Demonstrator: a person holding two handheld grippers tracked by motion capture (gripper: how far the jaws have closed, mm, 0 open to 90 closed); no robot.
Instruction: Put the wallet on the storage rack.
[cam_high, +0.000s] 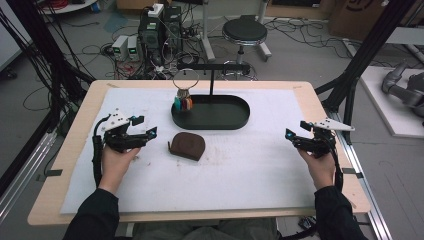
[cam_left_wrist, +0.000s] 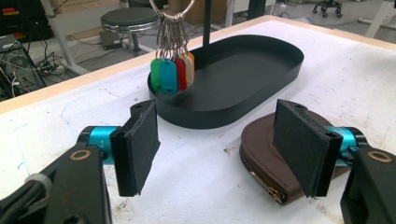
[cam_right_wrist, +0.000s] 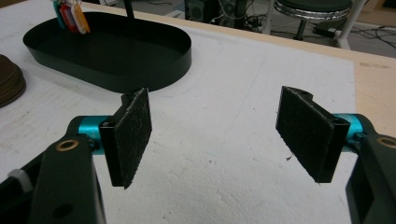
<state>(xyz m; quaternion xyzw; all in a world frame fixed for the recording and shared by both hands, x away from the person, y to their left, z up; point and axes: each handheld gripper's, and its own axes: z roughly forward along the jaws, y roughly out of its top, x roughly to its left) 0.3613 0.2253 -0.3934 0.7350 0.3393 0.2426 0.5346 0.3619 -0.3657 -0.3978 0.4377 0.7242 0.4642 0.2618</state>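
The brown zip pouch (cam_high: 187, 146) lies flat on the white mat (cam_high: 250, 170) of the counter (cam_high: 70, 150), just in front of the black oval tray (cam_high: 239, 120) and apart from its wall. In the left gripper view the pouch (cam_left_wrist: 261, 158) sits partly behind the right-hand jaw, its zip edge facing the camera; it looks closed, though the whole zip is not in sight.

The left hand-held gripper (cam_high: 141, 131) is nearest to it, jaws spread and released, with nothing between the pads (cam_left_wrist: 140, 144) but bare mat. No pad touches the pouch, so I judge that the pick-up has not begun: reaching over the pouch, closing on it and carrying it somewhere are all left to do. Where it should end up cannot be read from the scene; the tray is a likely place.

The tray appears empty inside (cam_left_wrist: 243, 70). From its floor rises a black post with a crossbar, and a key ring with coloured tags (cam_high: 183, 102) hangs from it over the tray's left end, the tags low by the rim.

The right hand-held gripper (cam_high: 295, 134) is well apart at the right side of the mat, jaws also wide and holding nothing (cam_right_wrist: 215, 135).
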